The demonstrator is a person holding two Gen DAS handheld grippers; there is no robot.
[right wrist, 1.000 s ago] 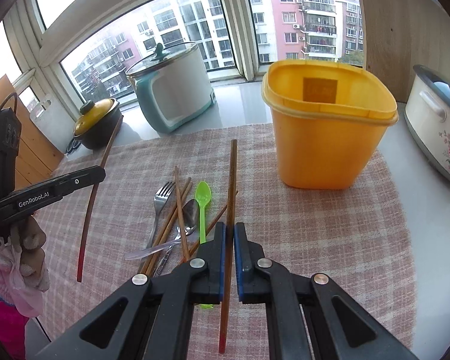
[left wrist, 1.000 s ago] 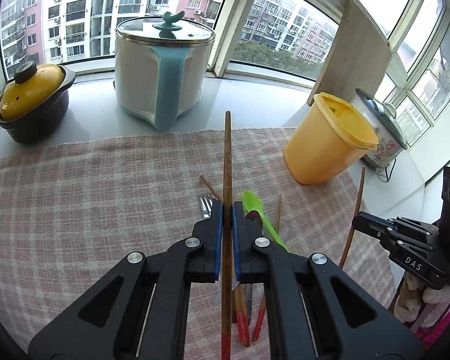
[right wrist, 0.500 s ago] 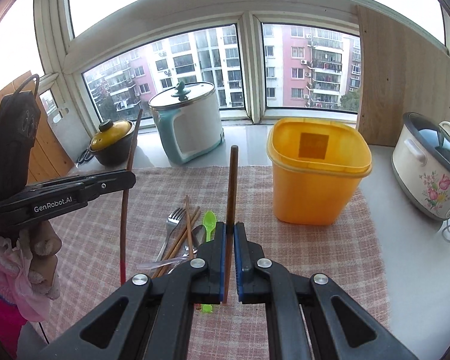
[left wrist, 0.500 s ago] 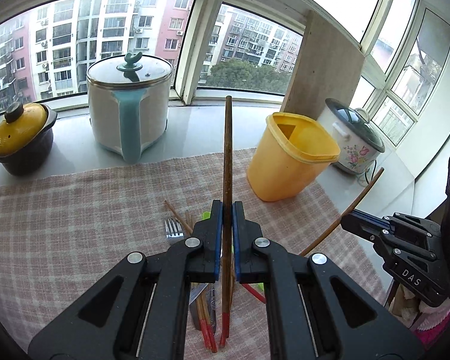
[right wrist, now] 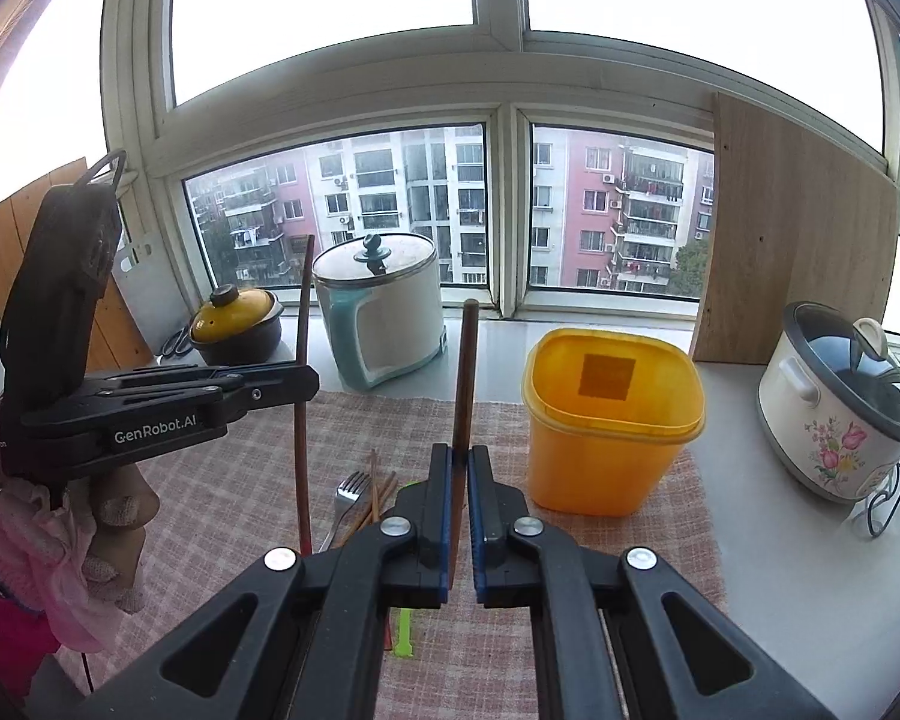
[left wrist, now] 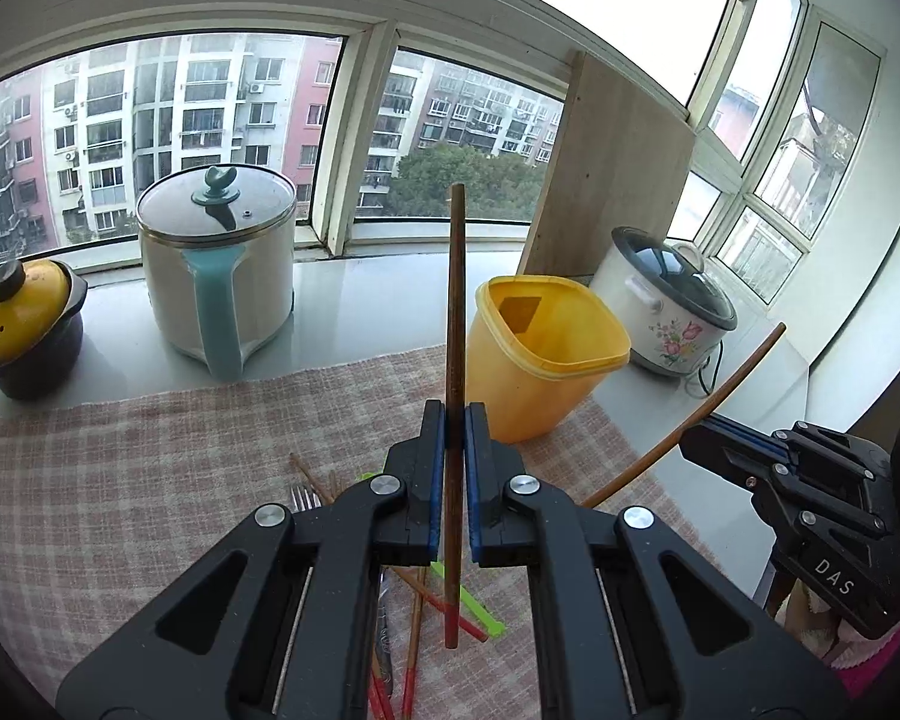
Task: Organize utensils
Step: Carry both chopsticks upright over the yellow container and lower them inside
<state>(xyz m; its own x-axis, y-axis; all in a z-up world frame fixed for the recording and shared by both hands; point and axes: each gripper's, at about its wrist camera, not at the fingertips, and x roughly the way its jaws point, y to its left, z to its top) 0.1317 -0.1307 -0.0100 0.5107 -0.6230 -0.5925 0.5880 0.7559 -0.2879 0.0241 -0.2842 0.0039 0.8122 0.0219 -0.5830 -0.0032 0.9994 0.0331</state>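
My left gripper (left wrist: 455, 420) is shut on a dark brown chopstick (left wrist: 455, 300) with a red end, held upright above the cloth. My right gripper (right wrist: 461, 462) is shut on a second brown chopstick (right wrist: 465, 372). In the right wrist view the left gripper (right wrist: 306, 378) and its chopstick (right wrist: 300, 450) hang at the left. An open yellow bin (right wrist: 612, 420) stands just right of both, empty as far as I can see. Below lie a fork (right wrist: 348, 492), a green spoon (left wrist: 474, 606) and several loose chopsticks (left wrist: 417, 630).
A pink checked cloth (left wrist: 120, 480) covers the counter. At the back stand a white and teal pot (left wrist: 216, 264), a dark pot with a yellow lid (left wrist: 24, 324), a flowered rice cooker (left wrist: 672, 312) and a leaning wooden board (left wrist: 612, 180).
Both grippers have risen with their chopsticks and tilted up. The utensil pile has dropped lower in both views, and the bin's opening now shows from above.
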